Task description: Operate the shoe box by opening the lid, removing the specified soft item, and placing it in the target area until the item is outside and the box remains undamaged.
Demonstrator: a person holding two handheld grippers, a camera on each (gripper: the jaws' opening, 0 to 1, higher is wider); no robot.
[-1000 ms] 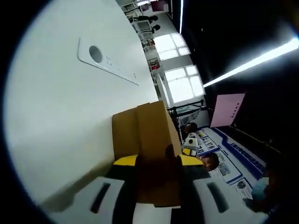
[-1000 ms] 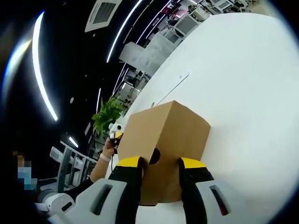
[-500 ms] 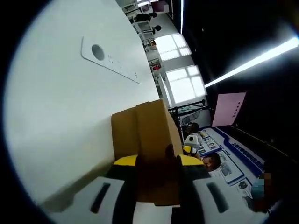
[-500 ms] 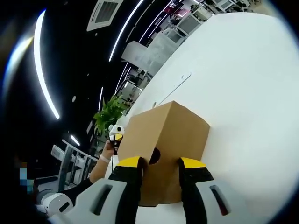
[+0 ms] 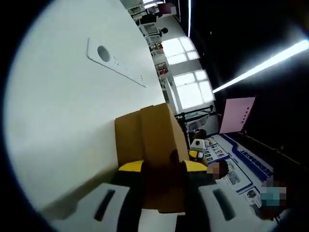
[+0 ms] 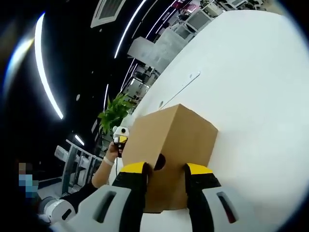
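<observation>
Both cameras sit very close to the cardboard shoe box (image 5: 149,145), each looking forward along its own jaws from opposite ends of it. The left gripper view is rolled steeply, facing across the white counter (image 5: 63,121) toward far windows (image 5: 186,72). The right gripper view faces the shoe box (image 6: 171,150), the counter (image 6: 260,96) and a far plant (image 6: 112,112). Both views share the box and counter.

the left hand-held gripper (image 5: 163,166) has two black jaws tipped with yellow pads, set on pale grey housings that each carry a dark slanted slot. the right hand-held gripper (image 6: 164,170) is built the same: black jaws, yellow tips, light grey shells with dark slots. a dark sleeve (image 6: 79,198) shows at its left.
</observation>
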